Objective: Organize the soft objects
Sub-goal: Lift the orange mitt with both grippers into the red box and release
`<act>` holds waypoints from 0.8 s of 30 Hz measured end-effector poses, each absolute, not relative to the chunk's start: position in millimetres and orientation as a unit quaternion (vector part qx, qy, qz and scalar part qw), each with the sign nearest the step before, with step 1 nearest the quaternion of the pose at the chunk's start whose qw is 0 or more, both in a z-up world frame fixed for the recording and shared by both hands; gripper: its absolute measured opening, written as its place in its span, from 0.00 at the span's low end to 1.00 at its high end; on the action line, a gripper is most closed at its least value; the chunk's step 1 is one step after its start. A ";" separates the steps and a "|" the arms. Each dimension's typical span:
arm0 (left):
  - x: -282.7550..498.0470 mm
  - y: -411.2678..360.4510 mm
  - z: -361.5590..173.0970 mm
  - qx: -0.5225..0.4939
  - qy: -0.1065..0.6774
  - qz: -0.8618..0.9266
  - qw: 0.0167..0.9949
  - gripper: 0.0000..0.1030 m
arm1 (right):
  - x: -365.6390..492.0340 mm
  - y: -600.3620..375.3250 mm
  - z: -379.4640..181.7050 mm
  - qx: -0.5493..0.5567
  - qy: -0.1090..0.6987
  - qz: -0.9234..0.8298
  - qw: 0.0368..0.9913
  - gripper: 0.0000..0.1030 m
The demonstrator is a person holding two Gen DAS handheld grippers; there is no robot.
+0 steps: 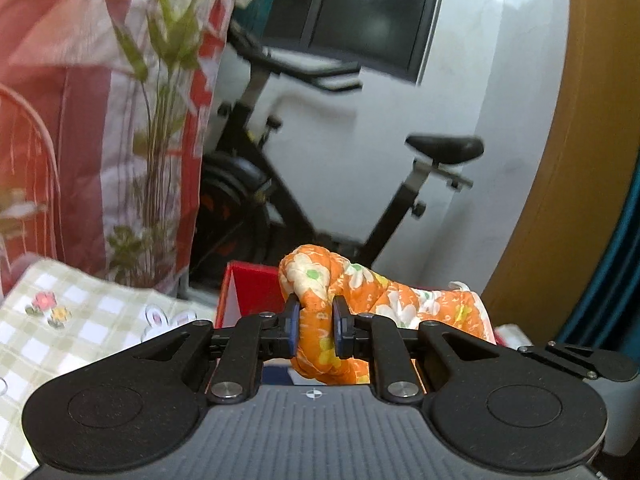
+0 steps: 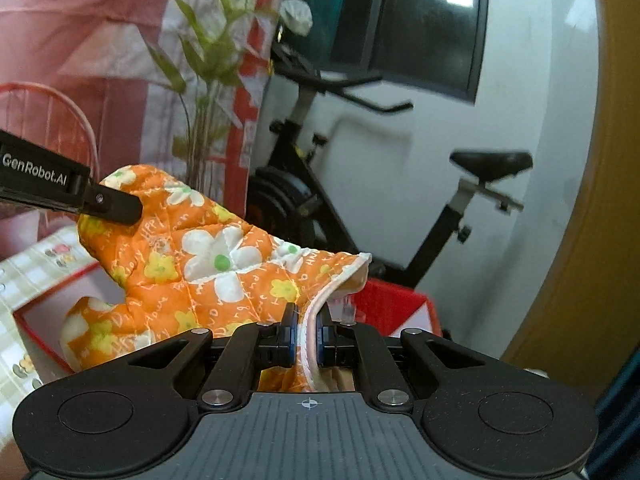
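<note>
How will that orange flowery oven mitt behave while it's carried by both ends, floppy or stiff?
Probably soft but padded: the oven mitt bunches where the left tool squeezes its tip, yet spans to the right tool with little sag. Likely light. The quilted fabric should not slip easily.

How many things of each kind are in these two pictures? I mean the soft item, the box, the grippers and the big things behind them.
Orange flowered oven mitt: 1
Red box: 1
Grippers: 2, the left gripper and the right gripper, both shut on the mitt
Exercise bike: 1
Checked cloth: 1
Total: 6
</note>
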State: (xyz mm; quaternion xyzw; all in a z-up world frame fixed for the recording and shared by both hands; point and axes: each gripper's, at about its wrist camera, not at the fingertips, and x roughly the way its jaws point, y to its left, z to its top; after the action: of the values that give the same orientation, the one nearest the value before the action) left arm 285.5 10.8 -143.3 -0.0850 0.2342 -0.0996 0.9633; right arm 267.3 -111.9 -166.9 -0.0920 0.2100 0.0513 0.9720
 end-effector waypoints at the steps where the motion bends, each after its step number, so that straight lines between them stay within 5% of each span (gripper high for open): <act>1: 287.7 10.0 -147.9 -0.082 0.243 -0.097 0.962 0.19 | 270.5 -113.2 -170.9 -0.086 0.223 0.054 0.970 0.08; 5: 295.2 9.4 -161.5 -0.058 0.280 -0.088 0.954 0.35 | 280.5 -119.2 -184.0 -0.067 0.263 0.059 0.961 0.08; 14: 292.2 18.8 -166.8 -0.061 0.303 -0.101 0.946 0.42 | 292.8 -135.6 -199.3 -0.039 0.331 0.035 0.942 0.12; 18: 285.0 17.5 -164.0 -0.056 0.308 -0.114 0.943 0.48 | 281.6 -137.9 -192.0 -0.050 0.311 0.002 0.949 0.44; 22: 269.7 17.4 -155.2 -0.040 0.310 -0.128 0.941 0.49 | 264.7 -151.1 -176.3 -0.020 0.281 0.016 0.959 0.60; 24: 260.9 20.5 -152.0 -0.043 0.310 -0.130 0.941 0.55 | 251.3 -157.6 -168.6 0.006 0.256 0.027 0.966 0.89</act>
State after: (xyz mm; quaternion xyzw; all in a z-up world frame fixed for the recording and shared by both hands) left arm 260.9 20.5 -152.0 -0.0429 0.3103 -0.1300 0.9407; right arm 251.3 -157.6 -168.6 0.0058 0.2557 0.0269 0.9664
